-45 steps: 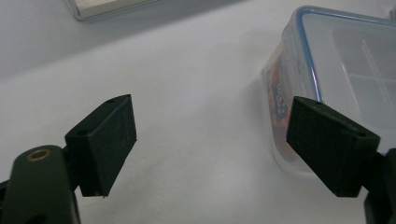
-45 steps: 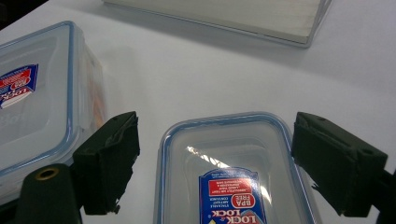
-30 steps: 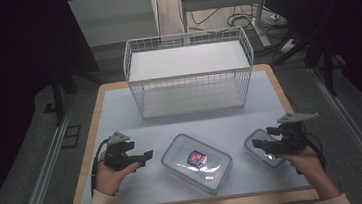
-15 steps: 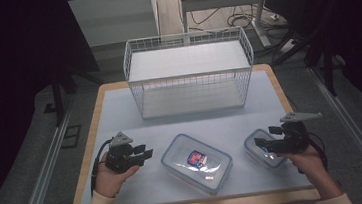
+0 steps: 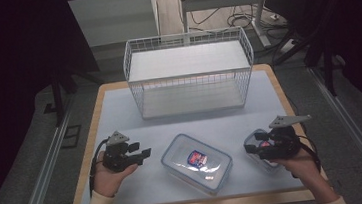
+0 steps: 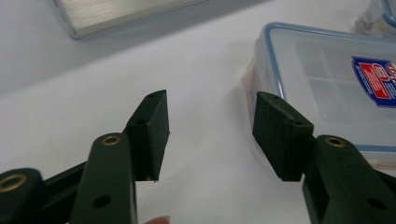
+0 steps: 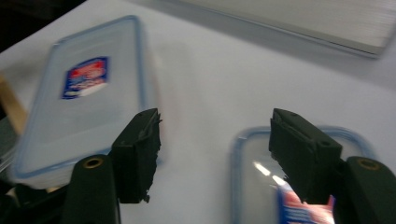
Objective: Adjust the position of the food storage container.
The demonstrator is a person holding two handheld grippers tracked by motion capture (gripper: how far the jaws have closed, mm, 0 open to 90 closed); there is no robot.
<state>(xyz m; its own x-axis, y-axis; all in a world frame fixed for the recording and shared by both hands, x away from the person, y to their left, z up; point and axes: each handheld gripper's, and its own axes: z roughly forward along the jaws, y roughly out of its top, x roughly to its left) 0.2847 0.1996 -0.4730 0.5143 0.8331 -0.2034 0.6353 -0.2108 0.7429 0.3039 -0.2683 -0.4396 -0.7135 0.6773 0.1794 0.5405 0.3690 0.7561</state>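
Clear rectangular container (image 5: 197, 163) with blue-rimmed lid and red-blue label lies flat on the table (image 5: 119, 108), long axis diagonal. Left tool (image 5: 144, 153) has just been opening, right tool (image 5: 248, 148) just closing; both part-open, gripping nothing.

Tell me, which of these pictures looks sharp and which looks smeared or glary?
High view: sharp on the lit table, the surroundings fall into darkness. Left claw view: crisp, with the large lidded box in focus. Right claw view: motion-smeared, the large box's label soft, and a bright glare streak on the small box.
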